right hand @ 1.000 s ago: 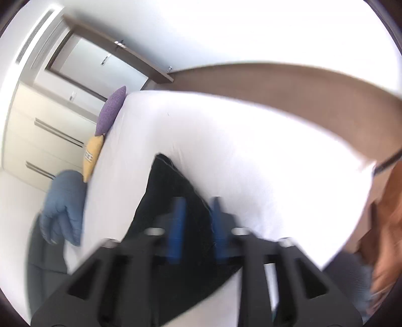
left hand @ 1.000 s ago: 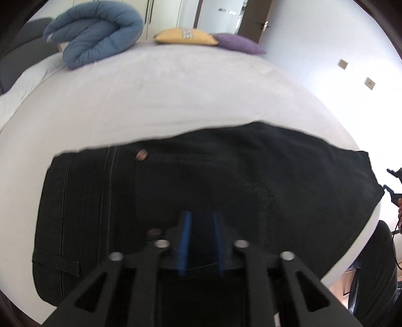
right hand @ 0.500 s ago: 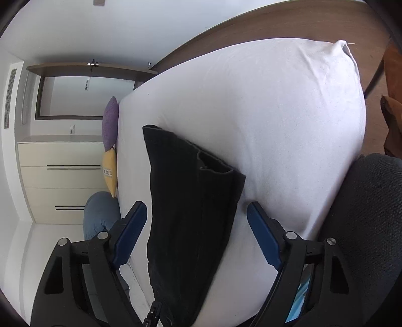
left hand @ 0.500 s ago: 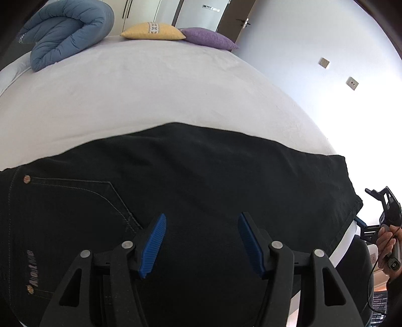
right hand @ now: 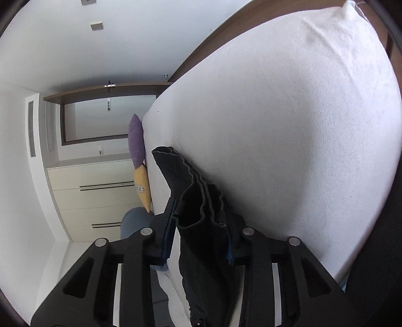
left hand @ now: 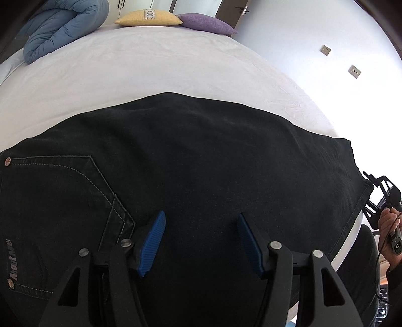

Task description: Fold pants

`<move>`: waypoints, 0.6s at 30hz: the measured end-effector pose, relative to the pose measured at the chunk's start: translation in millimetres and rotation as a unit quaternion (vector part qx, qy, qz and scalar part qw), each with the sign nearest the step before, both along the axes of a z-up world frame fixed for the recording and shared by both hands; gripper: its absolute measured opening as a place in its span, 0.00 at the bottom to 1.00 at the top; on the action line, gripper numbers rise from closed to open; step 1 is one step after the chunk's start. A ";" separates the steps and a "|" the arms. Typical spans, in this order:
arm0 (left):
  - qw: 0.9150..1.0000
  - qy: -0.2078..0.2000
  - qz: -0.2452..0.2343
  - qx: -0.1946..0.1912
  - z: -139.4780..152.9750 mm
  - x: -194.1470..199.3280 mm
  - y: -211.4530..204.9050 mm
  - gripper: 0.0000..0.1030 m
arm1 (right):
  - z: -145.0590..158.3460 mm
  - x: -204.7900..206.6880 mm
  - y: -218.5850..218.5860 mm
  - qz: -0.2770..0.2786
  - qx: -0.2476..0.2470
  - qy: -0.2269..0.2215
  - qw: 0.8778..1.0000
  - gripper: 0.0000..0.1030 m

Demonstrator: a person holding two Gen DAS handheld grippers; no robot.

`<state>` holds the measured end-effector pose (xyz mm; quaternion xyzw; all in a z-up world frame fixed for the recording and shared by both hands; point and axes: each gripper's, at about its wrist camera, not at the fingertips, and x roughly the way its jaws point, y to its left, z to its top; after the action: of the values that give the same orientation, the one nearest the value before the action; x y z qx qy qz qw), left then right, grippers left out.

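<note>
Black pants (left hand: 201, 161) lie flat across the white bed (left hand: 150, 65), waist and back pocket at the left, leg hems at the right edge. My left gripper (left hand: 201, 241) is open and empty just above the middle of the pants. In the right wrist view my right gripper (right hand: 201, 234) has its jaws around the stacked leg hems of the pants (right hand: 198, 201) at the bed's edge, the cloth bunched between the blue pads. The right gripper also shows at the far right of the left wrist view (left hand: 382, 198).
A rolled blue duvet (left hand: 60, 25), a yellow pillow (left hand: 148, 17) and a purple pillow (left hand: 206, 24) lie at the far end of the bed. A cream dresser (right hand: 100, 196) stands beyond. A dark chair (left hand: 361, 271) stands at the bed's right edge.
My left gripper opened, let go of the pants and moved right along them. My right gripper opened, then closed in around the leg hems.
</note>
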<state>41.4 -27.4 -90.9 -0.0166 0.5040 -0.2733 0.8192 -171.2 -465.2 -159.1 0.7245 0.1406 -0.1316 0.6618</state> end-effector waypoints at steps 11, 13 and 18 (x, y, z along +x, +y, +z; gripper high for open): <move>1.000 0.008 0.016 -0.022 -3.0 2.8 12.0 0.48 | 27.2 27.0 10.7 0.015 -0.090 0.074 0.993 0.10; 0.999 0.011 0.022 -0.032 -3.4 4.0 16.3 0.44 | 48.7 40.0 20.8 0.036 -0.140 0.097 0.985 0.09; 0.999 0.013 0.027 -0.044 -4.5 5.1 20.4 0.43 | 115.4 111.9 111.2 0.189 -0.333 0.124 0.916 0.09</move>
<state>46.5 -6.9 -95.4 -0.0701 0.5015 -0.2727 0.8181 -59.3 -354.0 -43.8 0.4004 0.3038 -0.1323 0.8544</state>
